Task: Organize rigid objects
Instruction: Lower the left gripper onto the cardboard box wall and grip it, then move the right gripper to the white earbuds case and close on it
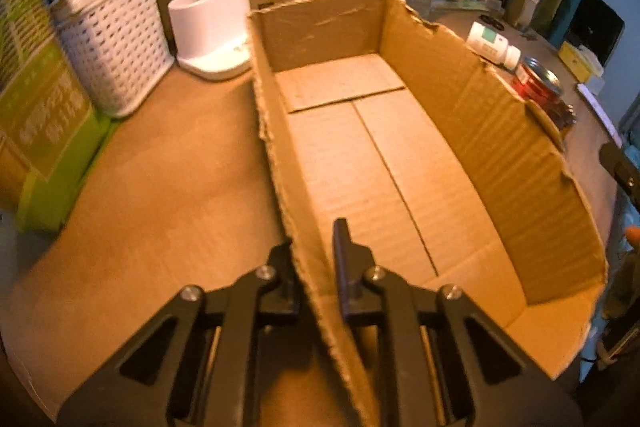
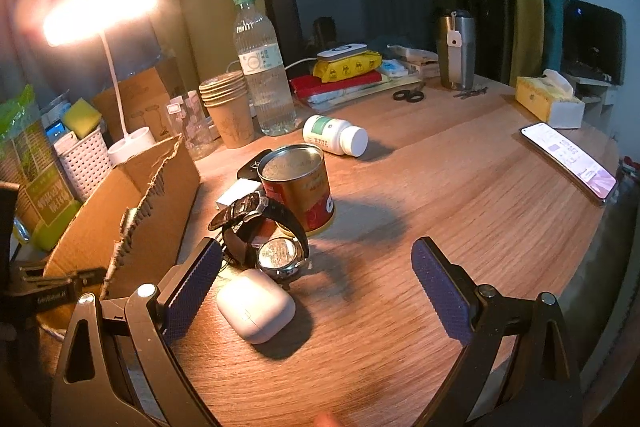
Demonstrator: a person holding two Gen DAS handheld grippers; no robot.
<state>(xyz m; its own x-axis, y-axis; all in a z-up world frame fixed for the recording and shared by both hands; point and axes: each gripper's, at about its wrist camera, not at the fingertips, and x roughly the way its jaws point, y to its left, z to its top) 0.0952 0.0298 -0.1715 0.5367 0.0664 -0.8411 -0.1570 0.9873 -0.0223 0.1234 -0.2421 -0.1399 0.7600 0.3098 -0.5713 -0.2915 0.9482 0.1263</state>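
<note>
While left claw (image 1: 310,255) pinches wall, cardboard box (image 1: 500,147) bare inside

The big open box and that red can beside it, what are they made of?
Box: plain brown corrugated cardboard, matte; fluting shows along its torn edges. Red can: looks like metal, with a shiny rim, dull silvery lid and glossy red-and-gold printed side.

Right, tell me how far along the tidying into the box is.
Barely begun. Done: nothing; the cardboard box is empty inside. In hand: the left gripper is shut on the box's near wall, steadying it, while the right gripper hangs open near the earbud case. Left: the case, two watches, the tin and the pill bottle all sit outside the box on the table.
</note>
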